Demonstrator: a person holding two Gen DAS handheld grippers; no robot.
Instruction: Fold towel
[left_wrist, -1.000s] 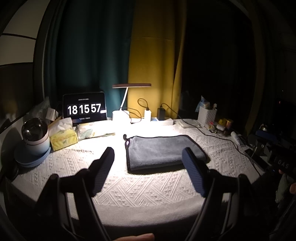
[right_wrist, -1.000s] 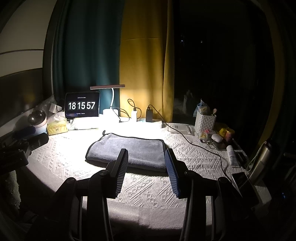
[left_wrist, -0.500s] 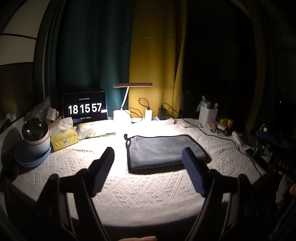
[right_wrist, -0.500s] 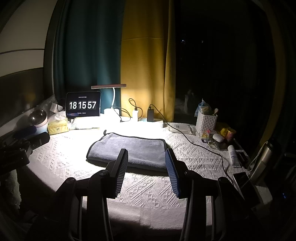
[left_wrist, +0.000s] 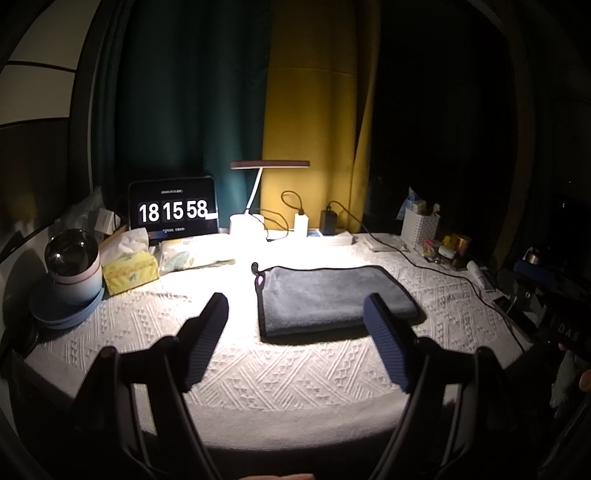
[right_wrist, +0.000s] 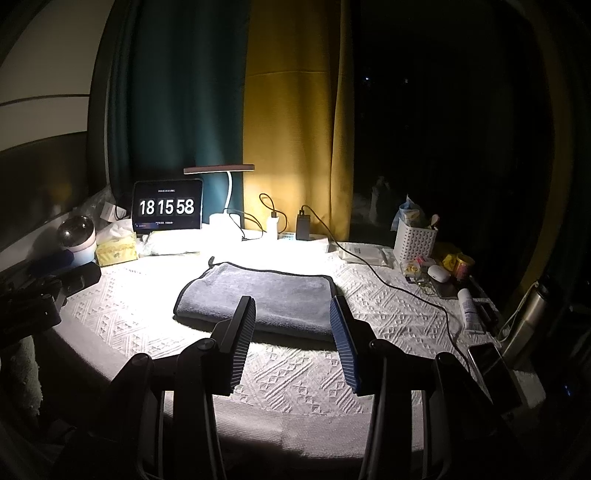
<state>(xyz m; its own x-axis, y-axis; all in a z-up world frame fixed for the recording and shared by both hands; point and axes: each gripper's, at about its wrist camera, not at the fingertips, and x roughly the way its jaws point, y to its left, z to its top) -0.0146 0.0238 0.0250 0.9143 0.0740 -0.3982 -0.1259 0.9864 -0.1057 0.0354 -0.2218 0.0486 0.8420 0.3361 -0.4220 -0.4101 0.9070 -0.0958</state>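
Left wrist view showed my left gripper (left_wrist: 295, 314) and right gripper (right_wrist: 291, 314) spread empty near the towel (left_wrist: 332, 295), lying doubled flat mid-counter (left_wrist: 295, 376), either finished or awaiting another fold.

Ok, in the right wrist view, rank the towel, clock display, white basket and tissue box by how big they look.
Largest to smallest:
1. towel
2. clock display
3. white basket and tissue box: too alike to rank, and they sit at different depths.
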